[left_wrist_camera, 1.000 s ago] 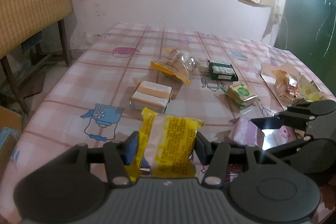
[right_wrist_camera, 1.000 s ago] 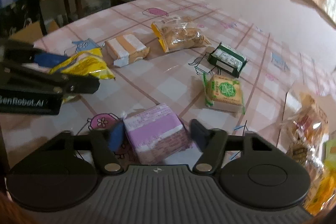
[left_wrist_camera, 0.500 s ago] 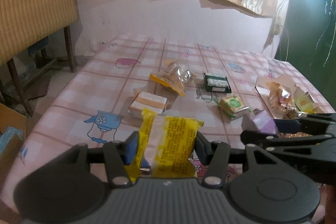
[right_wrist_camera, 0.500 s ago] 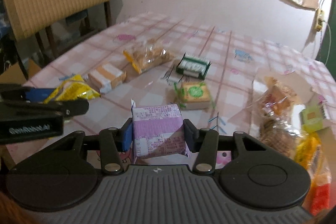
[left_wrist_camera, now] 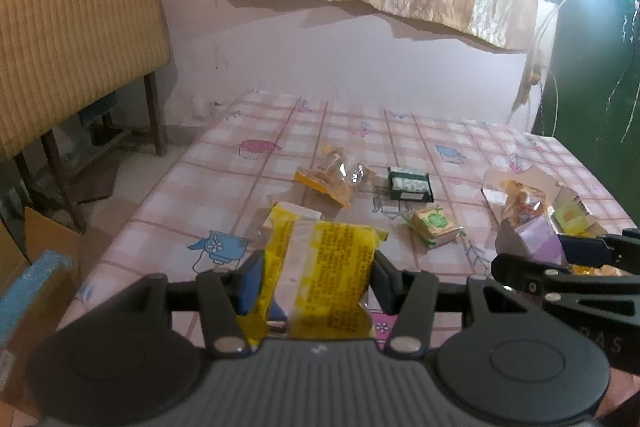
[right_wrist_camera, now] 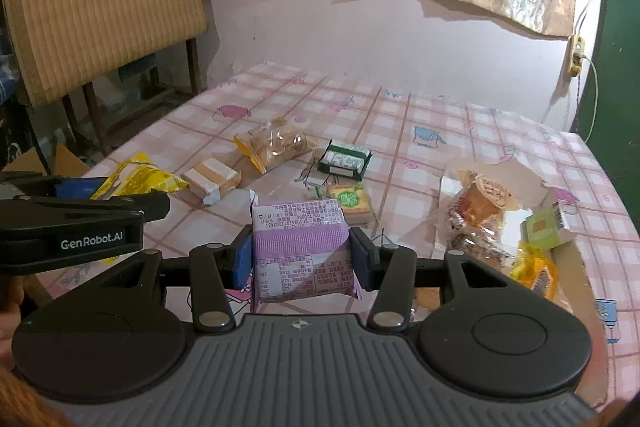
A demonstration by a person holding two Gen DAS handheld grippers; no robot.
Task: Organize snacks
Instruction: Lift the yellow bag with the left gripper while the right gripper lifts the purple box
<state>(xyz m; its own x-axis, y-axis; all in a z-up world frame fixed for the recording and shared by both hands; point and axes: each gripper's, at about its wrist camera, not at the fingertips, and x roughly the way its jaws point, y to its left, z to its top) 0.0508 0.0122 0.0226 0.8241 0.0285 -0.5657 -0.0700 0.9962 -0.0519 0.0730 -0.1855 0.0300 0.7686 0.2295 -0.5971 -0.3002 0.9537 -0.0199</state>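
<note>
A table point(right_wrist_camera: 440, 131) with a pink checked cloth takes most of both views, and behind it stand a pale wall and a wicker chair back point(right_wrist_camera: 100, 15). On the right part of the table lies an open cardboard box point(right_wrist_camera: 560, 195) with several wrapped snacks inside. The left gripper point(left_wrist_camera: 316, 279) is pinching a yellow snack packet point(left_wrist_camera: 324, 279) between its two pads, and the packet is held above the table, near its front edge. The right gripper point(right_wrist_camera: 300, 259) is pinching a purple snack packet point(right_wrist_camera: 300, 247) in the same manner, also lifted off the cloth, just beside the box. On the table between them remain four smaller snacks: a clear bag with a yellow edge point(right_wrist_camera: 272, 147), an orange and white packet point(right_wrist_camera: 212, 181), a dark green packet point(right_wrist_camera: 344, 159), and a small green and yellow packet point(right_wrist_camera: 352, 203) which lies near the purple one.
</note>
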